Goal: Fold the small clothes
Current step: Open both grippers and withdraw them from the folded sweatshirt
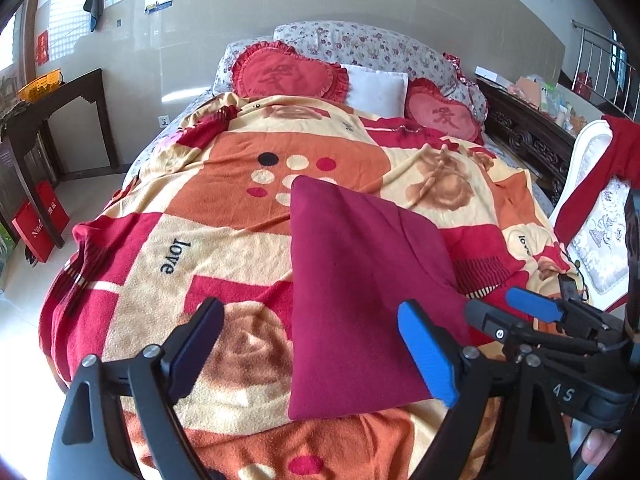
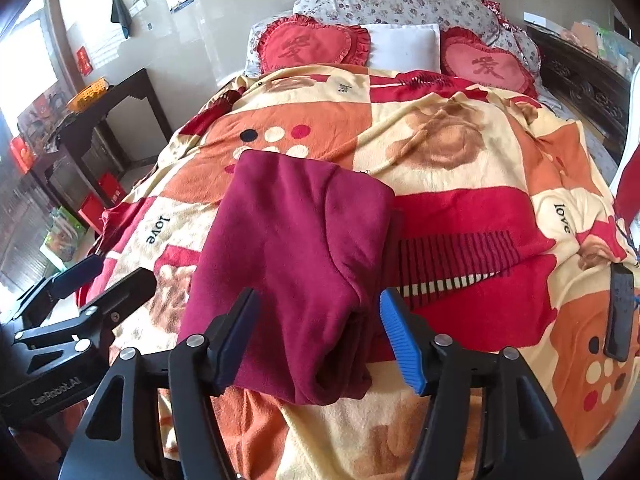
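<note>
A dark red garment (image 1: 352, 280), folded into a compact stack, lies flat on the patterned blanket (image 1: 224, 208) near the bed's front edge. My left gripper (image 1: 308, 312) hovers open over its near left part, with nothing pressed between the pads. In the right wrist view the folded garment (image 2: 296, 240) shows its layered near edge. My right gripper (image 2: 316, 300) stands open astride that edge, and the blue pad is clear of the cloth. The right gripper (image 1: 494, 306) appears at the left view's right side. The left gripper (image 2: 120, 272) appears at the right view's left side.
Two red heart cushions (image 1: 288, 76) and a white pillow (image 1: 376, 88) sit at the bed's head. A dark phone (image 2: 620, 312) lies on the blanket at the right. A white chair with a red garment (image 1: 616, 148) stands right of the bed. A dark wooden table (image 1: 60, 120) stands at the left.
</note>
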Tool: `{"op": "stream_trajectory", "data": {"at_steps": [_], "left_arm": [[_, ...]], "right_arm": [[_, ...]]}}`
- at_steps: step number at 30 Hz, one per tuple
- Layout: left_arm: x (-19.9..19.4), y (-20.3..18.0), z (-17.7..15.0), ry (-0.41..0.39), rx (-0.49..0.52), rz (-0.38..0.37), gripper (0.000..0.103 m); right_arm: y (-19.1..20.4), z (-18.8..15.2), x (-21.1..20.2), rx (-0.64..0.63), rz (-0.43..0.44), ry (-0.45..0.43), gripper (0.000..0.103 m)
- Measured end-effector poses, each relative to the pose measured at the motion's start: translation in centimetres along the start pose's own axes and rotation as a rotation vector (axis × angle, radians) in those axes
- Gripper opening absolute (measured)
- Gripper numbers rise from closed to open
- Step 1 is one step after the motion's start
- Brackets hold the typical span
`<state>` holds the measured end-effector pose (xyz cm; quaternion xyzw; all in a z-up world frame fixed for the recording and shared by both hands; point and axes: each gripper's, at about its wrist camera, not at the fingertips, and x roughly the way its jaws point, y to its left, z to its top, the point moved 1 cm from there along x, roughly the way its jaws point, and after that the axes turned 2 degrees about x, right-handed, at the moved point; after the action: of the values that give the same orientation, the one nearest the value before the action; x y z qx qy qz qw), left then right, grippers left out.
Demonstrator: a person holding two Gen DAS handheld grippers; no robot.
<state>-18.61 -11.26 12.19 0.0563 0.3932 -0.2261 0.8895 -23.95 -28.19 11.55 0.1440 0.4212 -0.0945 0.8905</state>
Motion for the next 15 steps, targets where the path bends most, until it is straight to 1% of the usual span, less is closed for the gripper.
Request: {"op": "stream_trajectory", "data": {"at_steps": [15], "left_arm": [[0.38, 0.04, 0.10, 0.006, 0.003, 0.033, 0.095]], "right_arm": [[-0.61, 0.15, 0.25, 0.009, -0.001, -0.001, 0.044]]}}
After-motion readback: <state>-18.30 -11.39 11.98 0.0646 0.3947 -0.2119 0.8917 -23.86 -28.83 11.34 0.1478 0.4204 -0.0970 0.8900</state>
